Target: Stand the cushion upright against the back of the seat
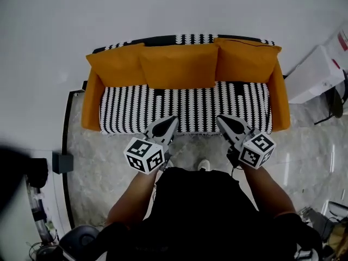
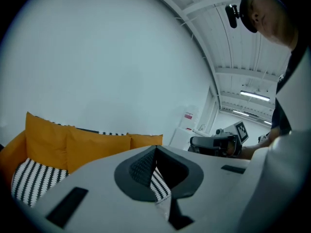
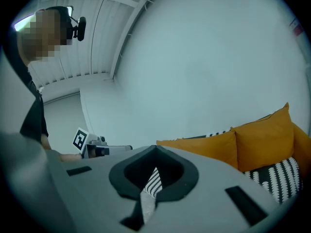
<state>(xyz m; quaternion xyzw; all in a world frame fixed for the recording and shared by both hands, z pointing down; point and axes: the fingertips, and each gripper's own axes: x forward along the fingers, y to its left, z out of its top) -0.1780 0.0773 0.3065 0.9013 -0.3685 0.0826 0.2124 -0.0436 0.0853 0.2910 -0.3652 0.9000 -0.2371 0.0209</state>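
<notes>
Sofa (image 1: 91,106): 3 orange cushions (image 1: 179,65) upright against its back; task apparently complete. Left gripper (image 1: 172,119), right gripper (image 1: 221,119) before its front edge: fingers together, empty.

An orange sofa (image 1: 92,107) carries a black-and-white throw (image 1: 185,109); 3 orange cushions (image 1: 179,65) stand upright against its back.

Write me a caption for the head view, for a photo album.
From above: a person holds left gripper and right gripper, both shut, near an orange sofa with three cushions upright against its back.
</notes>
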